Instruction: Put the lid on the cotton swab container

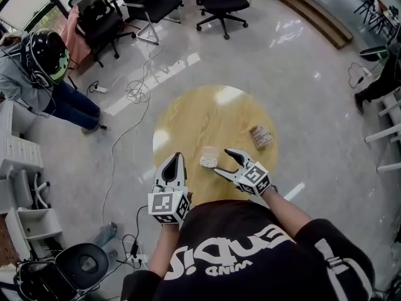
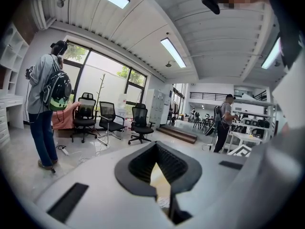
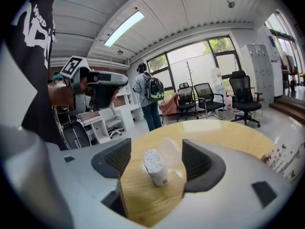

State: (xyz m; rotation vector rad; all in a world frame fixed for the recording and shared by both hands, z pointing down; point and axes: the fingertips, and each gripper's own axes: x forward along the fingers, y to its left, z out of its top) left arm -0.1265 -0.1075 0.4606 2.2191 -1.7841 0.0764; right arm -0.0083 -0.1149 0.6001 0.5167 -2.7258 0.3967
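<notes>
Large white lettering runs across the black shirt (image 1: pixel 250 256) behind the right gripper (image 1: pixel 224 162); it appears upside down and cannot be read with confidence. The label (image 3: pixel 162 178) on the cotton swab container (image 3: pixel 153 162), just ahead of that gripper, is too small to read.

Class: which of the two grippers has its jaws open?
The right gripper: its jaws stand wide apart, facing the cotton swab container, while the left gripper has its jaws closed together.

Your right gripper (image 1: pixel 223 161) holds its jaws wide apart just beside the cotton swab container (image 1: pixel 208 160) on the round wooden table (image 1: pixel 207 115). Your left gripper (image 1: pixel 174 163), jaws together, sits at the table's near edge. A small packet (image 1: pixel 261 136) lies well apart.
</notes>
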